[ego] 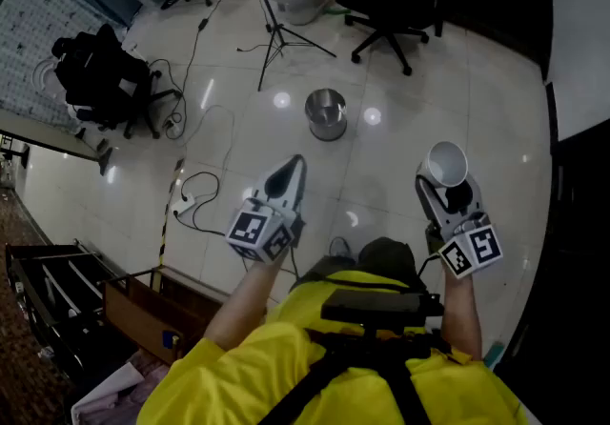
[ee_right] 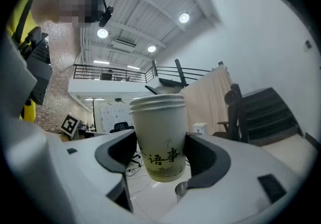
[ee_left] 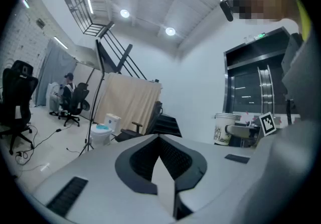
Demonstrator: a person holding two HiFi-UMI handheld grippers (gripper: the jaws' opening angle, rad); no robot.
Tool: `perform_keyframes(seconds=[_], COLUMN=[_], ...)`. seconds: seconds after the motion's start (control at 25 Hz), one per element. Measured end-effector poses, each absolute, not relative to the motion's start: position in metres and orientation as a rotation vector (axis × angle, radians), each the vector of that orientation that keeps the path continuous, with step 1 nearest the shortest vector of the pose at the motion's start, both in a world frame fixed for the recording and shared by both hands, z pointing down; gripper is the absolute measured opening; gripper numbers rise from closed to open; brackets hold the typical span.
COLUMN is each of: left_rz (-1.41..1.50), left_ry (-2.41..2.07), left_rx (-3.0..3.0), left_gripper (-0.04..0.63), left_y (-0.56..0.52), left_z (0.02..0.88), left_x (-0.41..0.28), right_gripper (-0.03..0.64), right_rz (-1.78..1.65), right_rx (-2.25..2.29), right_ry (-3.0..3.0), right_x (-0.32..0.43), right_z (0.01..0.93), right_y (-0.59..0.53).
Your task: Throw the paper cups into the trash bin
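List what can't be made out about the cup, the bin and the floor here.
- Trash bin inside: head view, too small and dark; right gripper view shows only a sliver under the paper cup.
- Paper cup, single or nested stack: right gripper view shows layered rims, no more.
- Floor at the person's feet: head view, hidden by the yellow shirt.

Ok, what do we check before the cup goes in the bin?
1. Is the paper cup gripped by the right gripper, with a jaw on each side? ok.
2. Does the paper cup look empty inside, seen from the head view? ok.
3. Is the trash bin upright with its top open? ok.
4. Is the paper cup over the trash bin? not ok: the bin stands ahead on the floor, to the cup's left.
5. Is the left gripper empty, jaws together? ok.
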State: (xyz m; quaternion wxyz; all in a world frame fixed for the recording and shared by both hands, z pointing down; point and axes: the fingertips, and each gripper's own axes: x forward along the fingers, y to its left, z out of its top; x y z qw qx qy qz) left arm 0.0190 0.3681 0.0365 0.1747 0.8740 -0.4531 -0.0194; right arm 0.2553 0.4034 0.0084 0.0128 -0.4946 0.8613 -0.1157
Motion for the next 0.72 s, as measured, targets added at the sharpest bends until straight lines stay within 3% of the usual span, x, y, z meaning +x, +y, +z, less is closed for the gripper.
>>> perform_keyframes(seconds=[0.36,0.72], left_rz=[-0.071,0.088], left_ry=[-1.407,-1.573], left_rx=[2.382,2.281], left_gripper=[-0.008,-0.008], left_y=[0.219,0.057], left_z=[0.093,0.196], left_x=[-0.029,-0.068], right_gripper=[0.316,0.316], right_rz=[-0.441,-0.560], right_rx=[-1.342,-1.126], right_ry=[2.838,3.143], right_x=[0.194,0.125], right_z=[0.063,0.201], right_y=[0.206,0.012])
